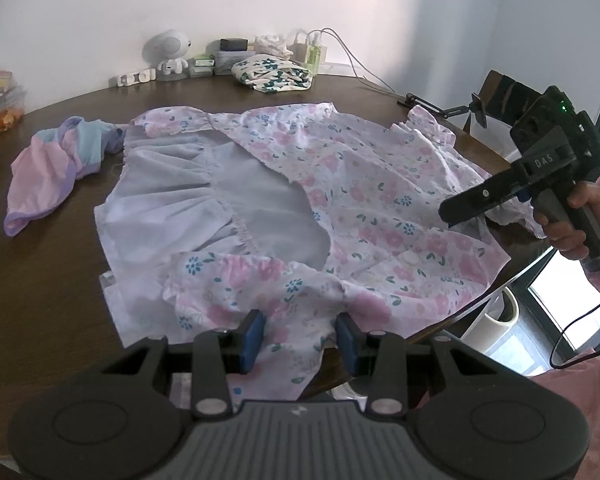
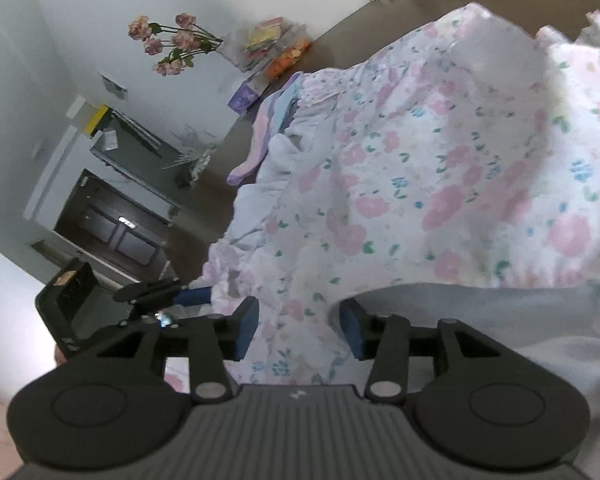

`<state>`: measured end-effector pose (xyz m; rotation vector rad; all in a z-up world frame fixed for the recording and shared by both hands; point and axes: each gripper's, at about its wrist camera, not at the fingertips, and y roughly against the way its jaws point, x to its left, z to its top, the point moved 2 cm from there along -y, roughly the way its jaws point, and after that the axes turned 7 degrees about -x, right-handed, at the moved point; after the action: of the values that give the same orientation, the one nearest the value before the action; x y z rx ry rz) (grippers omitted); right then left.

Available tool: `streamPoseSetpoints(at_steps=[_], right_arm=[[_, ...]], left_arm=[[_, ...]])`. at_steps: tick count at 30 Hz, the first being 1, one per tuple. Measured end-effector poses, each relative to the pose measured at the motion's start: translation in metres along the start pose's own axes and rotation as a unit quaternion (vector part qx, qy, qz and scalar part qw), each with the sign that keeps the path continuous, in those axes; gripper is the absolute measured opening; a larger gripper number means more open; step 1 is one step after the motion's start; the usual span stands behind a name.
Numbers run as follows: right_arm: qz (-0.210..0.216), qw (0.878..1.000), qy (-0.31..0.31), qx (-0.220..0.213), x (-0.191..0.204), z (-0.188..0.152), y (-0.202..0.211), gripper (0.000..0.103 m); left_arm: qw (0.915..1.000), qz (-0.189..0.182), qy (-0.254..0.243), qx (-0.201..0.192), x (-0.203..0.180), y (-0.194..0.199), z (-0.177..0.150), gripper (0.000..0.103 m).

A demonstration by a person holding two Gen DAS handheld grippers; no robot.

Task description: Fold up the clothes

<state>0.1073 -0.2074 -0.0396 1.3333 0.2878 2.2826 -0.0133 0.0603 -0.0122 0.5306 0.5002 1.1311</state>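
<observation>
Left wrist: right hand-held gripper (image 1: 466,216) (tilted down)

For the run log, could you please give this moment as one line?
step: folding | pink floral cotton dress: spread on brown table | left gripper: open, hem between | right gripper: open over fabric

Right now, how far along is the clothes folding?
Done: one floral garment sits folded at the table's far edge. In hand: the pink floral dress is spread out, one side turned over showing its lining; its hem lies between both open tongs, left and right. Left: finish it, then the crumpled pastel garment.
</observation>
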Motion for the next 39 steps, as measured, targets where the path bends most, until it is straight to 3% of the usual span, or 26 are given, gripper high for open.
streamPoseSetpoints(at_steps=[6, 8, 9, 12, 14, 17, 19, 21, 24, 28, 32, 35, 37, 38, 39], right_arm=[[0.028, 0.999, -0.008, 0.036, 0.003, -0.009, 0.005, 0.046], [0.032, 0.999, -0.023, 0.017, 0.001, -0.008, 0.011, 0.029], [0.030, 0.999, -0.027, 0.012, 0.001, -0.007, 0.011, 0.014], [0.024, 0.999, -0.039, -0.005, 0.000, -0.005, 0.011, 0.002], [0.025, 0.998, -0.050, -0.017, 0.001, -0.003, 0.012, 0.001], [0.032, 0.996, -0.073, -0.033, 0.003, 0.000, 0.015, 0.001], [0.033, 0.995, -0.081, -0.038, 0.005, 0.002, 0.017, 0.001], [0.019, 0.997, -0.071, -0.037, 0.006, 0.003, 0.017, 0.001], [0.019, 0.996, -0.074, -0.044, 0.004, 0.003, 0.016, 0.001], [0.037, 0.994, -0.077, -0.066, 0.005, 0.002, 0.019, 0.001], [0.046, 0.992, -0.083, -0.077, 0.002, 0.000, 0.022, 0.002], [0.052, 0.992, -0.088, -0.080, 0.000, 0.000, 0.021, 0.002], [0.058, 0.991, -0.088, -0.080, 0.000, 0.000, 0.020, 0.002], [0.060, 0.991, -0.089, -0.082, 0.000, -0.001, 0.020, 0.002], [0.062, 0.991, -0.089, -0.082, 0.000, -0.001, 0.020, 0.004]], left_arm=[[1.0000, -0.001, 0.002, -0.001, 0.002, -0.001, 0.002, 0.039], [1.0000, -0.003, 0.001, -0.002, 0.003, -0.001, 0.002, 0.041], [1.0000, -0.005, 0.002, -0.002, 0.003, -0.002, 0.002, 0.041], [0.9999, -0.009, 0.006, 0.000, 0.006, -0.002, 0.003, 0.041], [0.9998, -0.016, 0.009, 0.003, 0.007, 0.001, 0.004, 0.041], [0.9974, -0.063, 0.019, -0.032, 0.005, 0.024, 0.017, 0.041], [0.9933, -0.090, 0.032, -0.065, 0.004, 0.039, 0.036, 0.044], [0.9898, -0.104, 0.043, -0.087, 0.001, 0.045, 0.057, 0.055], [0.9904, -0.110, 0.050, -0.067, -0.007, 0.024, 0.081, 0.070], [0.9932, -0.087, 0.077, -0.014, -0.001, -0.021, 0.090, 0.070], [0.9889, -0.075, 0.125, 0.029, 0.017, -0.064, 0.087, 0.060], [0.9855, -0.081, 0.141, 0.047, 0.023, -0.083, 0.080, 0.044], [0.9828, -0.093, 0.151, 0.053, 0.025, -0.094, 0.078, 0.012], [0.9831, -0.094, 0.150, 0.048, 0.024, -0.095, 0.078, 0.001], [0.9836, -0.094, 0.148, 0.043, 0.023, -0.095, 0.077, 0.001]])
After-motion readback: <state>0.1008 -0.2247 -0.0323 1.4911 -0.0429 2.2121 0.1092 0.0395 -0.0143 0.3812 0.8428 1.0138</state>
